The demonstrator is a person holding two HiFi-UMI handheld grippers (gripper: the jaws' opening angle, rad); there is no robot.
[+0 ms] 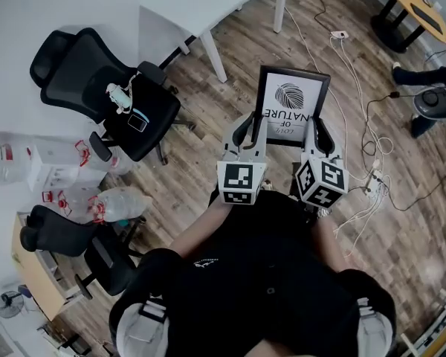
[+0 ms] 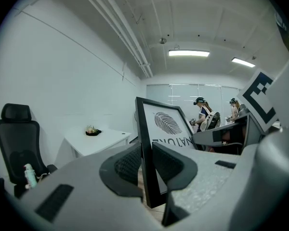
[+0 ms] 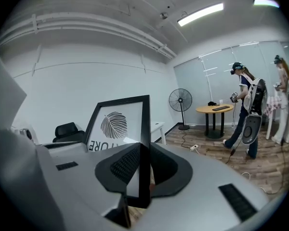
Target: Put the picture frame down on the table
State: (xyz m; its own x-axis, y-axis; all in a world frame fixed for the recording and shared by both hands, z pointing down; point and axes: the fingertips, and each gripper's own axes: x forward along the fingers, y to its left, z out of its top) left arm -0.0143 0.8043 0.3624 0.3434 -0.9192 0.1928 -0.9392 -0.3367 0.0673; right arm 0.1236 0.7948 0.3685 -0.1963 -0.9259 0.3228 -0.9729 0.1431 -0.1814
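Observation:
A black picture frame (image 1: pixel 291 106) with a leaf print and upside-down lettering is held in the air above the wooden floor, in front of me. My left gripper (image 1: pixel 248 131) is shut on the frame's left edge (image 2: pixel 145 153). My right gripper (image 1: pixel 318 134) is shut on the frame's right edge (image 3: pixel 144 148). The white table (image 1: pixel 208 6) stands ahead and to the left, apart from the frame; it also shows as a white table (image 2: pixel 98 139) in the left gripper view, with a small dark dish on it.
A black office chair (image 1: pixel 108 95) stands to the left, with a second chair (image 1: pixel 74 248) nearer me. Cables (image 1: pixel 364 125) trail over the floor at right. A fan (image 3: pixel 180 101), a round table (image 3: pixel 220 110) and a person (image 3: pixel 243 112) are at the right.

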